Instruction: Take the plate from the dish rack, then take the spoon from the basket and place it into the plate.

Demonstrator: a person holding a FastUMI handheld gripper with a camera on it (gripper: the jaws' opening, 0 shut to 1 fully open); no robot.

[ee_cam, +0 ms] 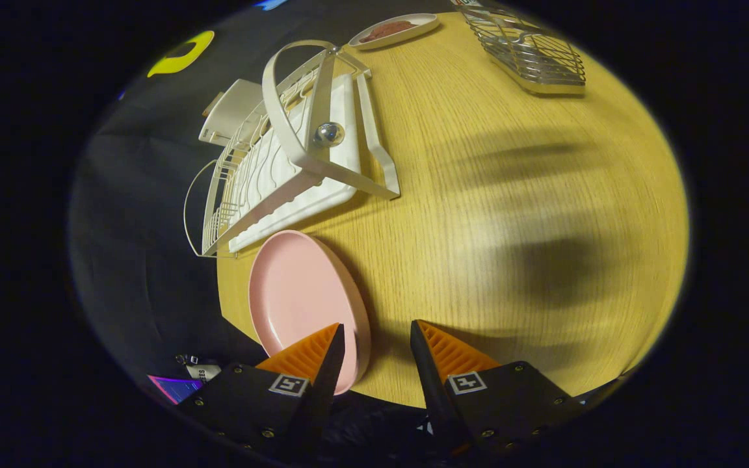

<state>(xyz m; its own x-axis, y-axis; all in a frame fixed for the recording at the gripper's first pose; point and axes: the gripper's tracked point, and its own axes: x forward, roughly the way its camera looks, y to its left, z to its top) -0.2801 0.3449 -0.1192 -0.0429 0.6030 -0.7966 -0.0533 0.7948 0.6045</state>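
Two gripper fingers point(343, 348) stand apart with bare table point(491, 214) showing in the gap, gripping nothing; the gripper point(378, 338) hangs tilted over the wooden table's near edge. One finger overlaps the rim of the pink plate point(296, 299), which lies flat on the table just in front of the white dish rack point(283, 162). Beyond, well apart, a wire basket point(530, 49) sits at the far side near a small white dish point(395, 30); no writing is legible.
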